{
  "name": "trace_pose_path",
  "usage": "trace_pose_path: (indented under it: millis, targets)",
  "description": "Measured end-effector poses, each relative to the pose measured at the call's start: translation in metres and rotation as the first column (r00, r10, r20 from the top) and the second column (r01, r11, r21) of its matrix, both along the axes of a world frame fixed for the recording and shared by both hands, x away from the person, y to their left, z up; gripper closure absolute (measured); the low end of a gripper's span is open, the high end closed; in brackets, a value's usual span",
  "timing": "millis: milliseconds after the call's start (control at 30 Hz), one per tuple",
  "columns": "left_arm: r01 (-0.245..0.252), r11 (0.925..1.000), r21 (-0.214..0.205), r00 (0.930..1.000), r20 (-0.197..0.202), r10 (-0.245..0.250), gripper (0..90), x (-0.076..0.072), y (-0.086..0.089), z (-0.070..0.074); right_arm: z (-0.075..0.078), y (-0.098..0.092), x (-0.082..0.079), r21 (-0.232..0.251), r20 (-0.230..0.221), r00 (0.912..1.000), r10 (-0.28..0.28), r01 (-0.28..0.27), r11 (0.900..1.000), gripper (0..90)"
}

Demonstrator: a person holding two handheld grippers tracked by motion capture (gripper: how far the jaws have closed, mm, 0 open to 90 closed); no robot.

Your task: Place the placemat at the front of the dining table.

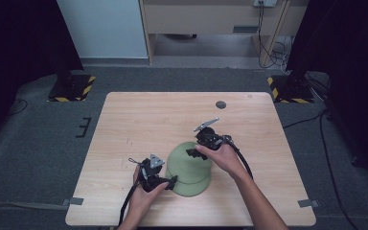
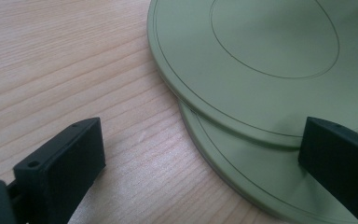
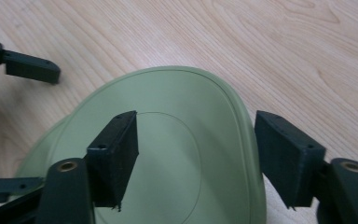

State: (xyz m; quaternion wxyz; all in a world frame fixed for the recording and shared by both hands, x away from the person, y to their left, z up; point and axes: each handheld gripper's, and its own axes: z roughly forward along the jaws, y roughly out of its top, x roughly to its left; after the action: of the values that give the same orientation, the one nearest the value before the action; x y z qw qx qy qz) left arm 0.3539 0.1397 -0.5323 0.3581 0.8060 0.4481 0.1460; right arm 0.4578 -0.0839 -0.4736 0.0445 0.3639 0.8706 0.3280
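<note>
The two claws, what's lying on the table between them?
Two stacked green plates. In the high view they sit between the left claw and the right claw, the upper plate shifted a bit off the lower one.

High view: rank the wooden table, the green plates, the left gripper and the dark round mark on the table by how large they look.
1. wooden table, by far the largest.
2. green plates, two overlapping, taken together.
3. left gripper, body included; clearly smaller than the plates.
4. dark round mark, the smallest, near the table's far edge.
</note>
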Motion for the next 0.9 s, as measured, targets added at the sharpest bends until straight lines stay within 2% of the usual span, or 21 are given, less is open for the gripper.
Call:
trace_pose_path:
  millis: [133,433,467,500,533,567,633,667,700,800,900]
  targets:
    - [-0.002,1.0,-0.001,1.0,-0.001,0.002,0.0,0.0,0.0,0.0,0.005,-0.002,-0.005,0.005,-0.019,0.9995,0.024,-0.024,0.9997,39.4]
    - [-0.002,1.0,-0.001,1.0,-0.001,0.002,0.0,0.0,0.0,0.0,0.003,-0.004,-0.005,-0.007,-0.039,0.9975,0.058,-0.059,0.9983,49.6]
    - [-0.002,1.0,-0.001,1.0,0.0,0.002,0.0,0.0,0.0,0.0,0.002,-0.005,-0.005,-0.024,-0.025,0.998,0.058,-0.058,0.998,52.5]
    - [-0.002,1.0,-0.001,1.0,0.0,0.002,0.0,0.0,0.0,0.0,0.002,-0.005,-0.005,-0.024,-0.025,0.998,0.058,-0.058,0.998,52.5]
    - [-0.002,1.0,-0.002,1.0,0.0,0.002,0.0,0.0,0.0,0.0,0.002,-0.006,-0.004,-0.031,-0.004,0.9986,0.053,-0.053,0.9981,58.0]
    - [-0.002,1.0,-0.002,1.0,0.0,0.002,0.0,0.0,0.0,0.0,0.002,-0.006,-0.004,-0.031,-0.004,0.9986,0.053,-0.053,0.9981,58.0]
    - [-0.003,1.0,-0.002,1.0,0.001,0.003,0.0,-0.001,0.0,0.0,0.002,-0.006,-0.005,-0.04,0.016,0.9984,0.054,-0.053,0.9978,65.1]
    - [-0.003,1.0,-0.002,1.0,0.002,0.003,0.0,-0.001,0.0,0.0,0.003,-0.007,-0.005,-0.041,0.03,0.9985,0.047,-0.045,0.9981,71.7]
    - [-0.003,1.0,-0.001,1.0,0.002,0.003,0.0,-0.001,0.0,0.0,0.003,-0.007,-0.005,-0.041,0.03,0.9985,0.047,-0.045,0.9981,71.7]
    - [-0.001,1.0,0.001,1.0,0.003,0.001,0.1,-0.001,0.0,0.0,0.004,-0.011,-0.004,-0.035,0.045,0.9981,0.041,-0.04,0.9986,83.3]
    - [-0.002,1.0,0.002,1.0,0.006,0.002,0.1,-0.002,0.0,0.0,0.005,-0.013,-0.004,-0.031,0.055,0.9976,0.042,-0.04,0.9987,85.5]
